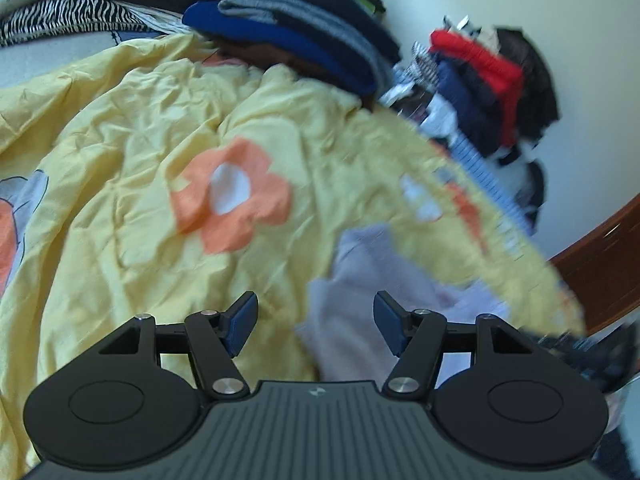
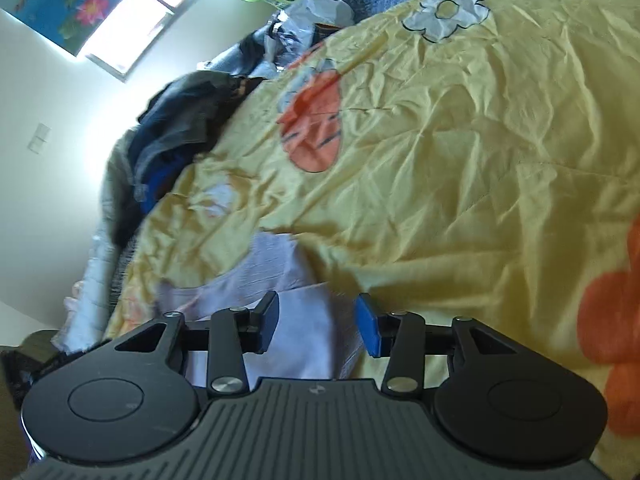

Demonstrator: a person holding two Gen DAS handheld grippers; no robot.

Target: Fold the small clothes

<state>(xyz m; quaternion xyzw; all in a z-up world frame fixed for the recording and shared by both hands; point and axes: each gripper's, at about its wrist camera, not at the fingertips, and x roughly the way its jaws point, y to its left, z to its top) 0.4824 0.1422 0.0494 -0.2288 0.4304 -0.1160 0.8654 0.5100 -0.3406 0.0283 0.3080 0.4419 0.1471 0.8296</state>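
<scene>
A small pale lavender garment (image 1: 376, 280) lies crumpled on the yellow flowered bedspread (image 1: 132, 128), near the bed's edge. My left gripper (image 1: 316, 322) is open, hovering just above and short of it, nothing between the pads. In the right wrist view the same garment (image 2: 276, 276) lies on the bedspread (image 2: 460, 140) directly ahead. My right gripper (image 2: 316, 320) is open above its near part, with the cloth showing in the gap between the pads, not pinched.
A stack of folded blue, grey and dark clothes (image 1: 304, 28) sits at the far side of the bed. More clothes in red and navy (image 1: 480, 76) are heaped by the wall. A dark pile (image 2: 180, 128) lies at the bed's edge under the window.
</scene>
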